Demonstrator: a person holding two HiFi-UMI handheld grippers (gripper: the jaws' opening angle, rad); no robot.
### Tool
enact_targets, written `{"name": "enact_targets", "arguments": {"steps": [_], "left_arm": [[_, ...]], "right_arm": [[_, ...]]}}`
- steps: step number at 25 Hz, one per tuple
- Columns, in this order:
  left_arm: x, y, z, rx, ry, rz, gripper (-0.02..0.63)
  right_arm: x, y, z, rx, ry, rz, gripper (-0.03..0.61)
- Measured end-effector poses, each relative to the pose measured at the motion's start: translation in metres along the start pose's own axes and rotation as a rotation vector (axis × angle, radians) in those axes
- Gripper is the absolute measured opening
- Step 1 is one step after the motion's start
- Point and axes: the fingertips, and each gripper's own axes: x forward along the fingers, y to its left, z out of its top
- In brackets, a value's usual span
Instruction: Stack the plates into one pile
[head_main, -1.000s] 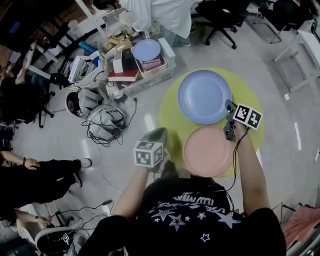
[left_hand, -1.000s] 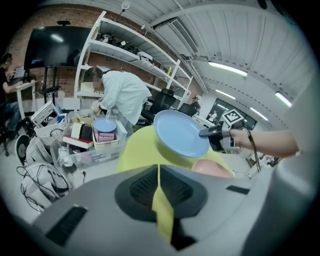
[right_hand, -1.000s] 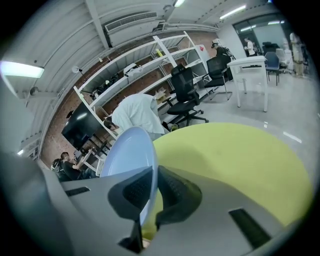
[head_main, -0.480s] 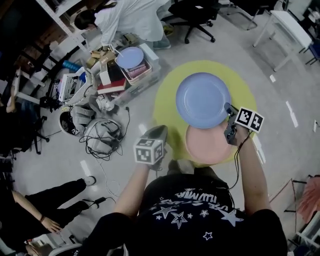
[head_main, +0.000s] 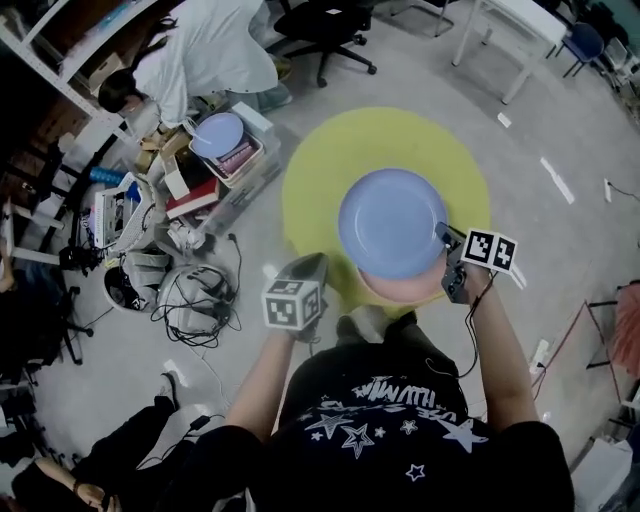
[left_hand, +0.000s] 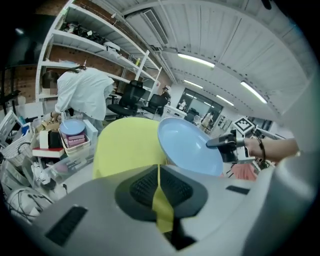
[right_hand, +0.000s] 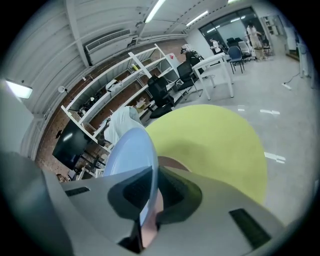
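Jaws of the right gripper (head_main: 446, 243) are pinching the near rim of the blue plate (head_main: 392, 222), which is hanging tilted just above the pink plate (head_main: 402, 290) and hiding most of it. Left gripper (head_main: 312, 268) jaws are sitting all but together on nothing. Both plates are hovering or resting over the round yellow table (head_main: 320, 165). The placing step seems to be in hand; next, I judge, comes levelling the blue plate, lowering it centred onto the pink one, and releasing.
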Motion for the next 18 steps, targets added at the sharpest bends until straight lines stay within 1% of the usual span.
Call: {"name": "enact_targets", "arguments": {"steps": [5,8,14,18], "left_arm": [[0.005,-0.013,-0.007,0.006,0.012,-0.021,0.025],[0.004,-0.022,-0.013,0.000,0.013,-0.017,0.025],[-0.007,-0.038,-0.024,-0.039,0.012,0.023,0.025],[-0.016,-0.047,-0.036,-0.041,0.019,0.046,0.025]], "right_arm": [[-0.021,-0.018,-0.030,0.035,0.037,-0.019,0.031],[-0.030,-0.027,-0.046,0.056,0.066,-0.016,0.031],[-0.040,-0.036,-0.051,0.095,0.073,-0.003,0.037],[-0.040,-0.042,-0.055,0.117,0.071,-0.010,0.040]]}}
